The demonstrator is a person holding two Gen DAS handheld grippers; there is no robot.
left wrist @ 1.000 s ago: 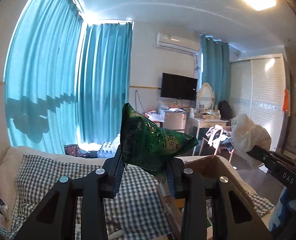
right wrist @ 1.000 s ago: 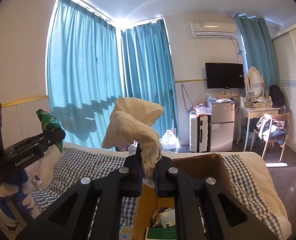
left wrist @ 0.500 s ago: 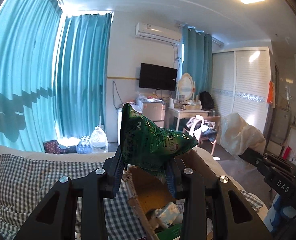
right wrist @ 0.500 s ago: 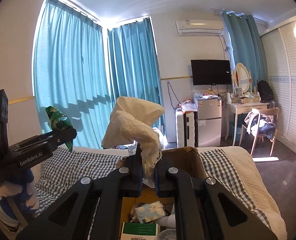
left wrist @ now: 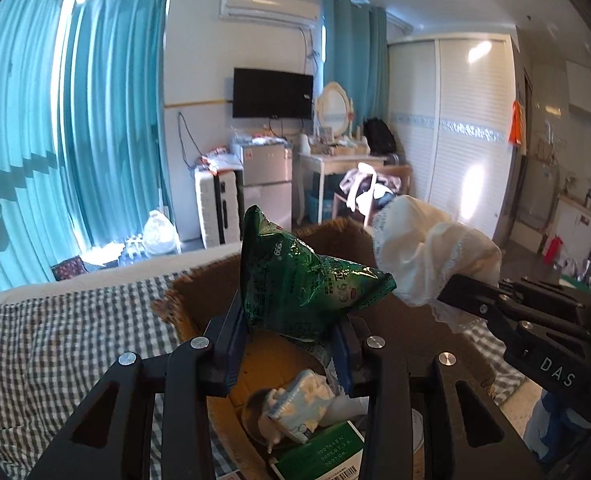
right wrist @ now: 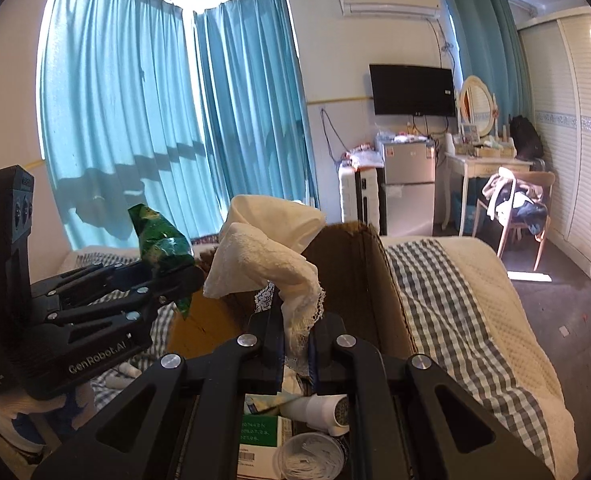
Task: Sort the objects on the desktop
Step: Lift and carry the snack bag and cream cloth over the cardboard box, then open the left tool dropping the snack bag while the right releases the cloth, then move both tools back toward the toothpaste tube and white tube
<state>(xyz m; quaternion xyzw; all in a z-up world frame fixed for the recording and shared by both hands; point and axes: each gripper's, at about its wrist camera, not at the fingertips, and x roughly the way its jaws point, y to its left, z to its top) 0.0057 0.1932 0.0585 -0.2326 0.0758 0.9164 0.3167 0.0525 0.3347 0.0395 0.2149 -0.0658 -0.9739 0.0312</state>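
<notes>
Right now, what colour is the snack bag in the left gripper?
Shiny green snack bag; it shows best in the left wrist view.

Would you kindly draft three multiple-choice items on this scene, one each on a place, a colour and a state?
1. Where is the cardboard box?
A. On the checked bedcover
B. On the dressing table
C. On the floor by the curtains

2. What colour is the snack bag in the left gripper?
A. Red
B. Green
C. Yellow

3. How do the jaws of the right gripper stand?
A. Wide open and empty
B. Shut on the cream lace-edged cloth
C. Shut on a white bottle

Answers:
1 A, the checked bedcover shows on both sides of the box.
2 B, the crinkled foil is green with pale print.
3 B, the cloth's lace edge is pinched between the jaws and the rest rises above them.
</notes>
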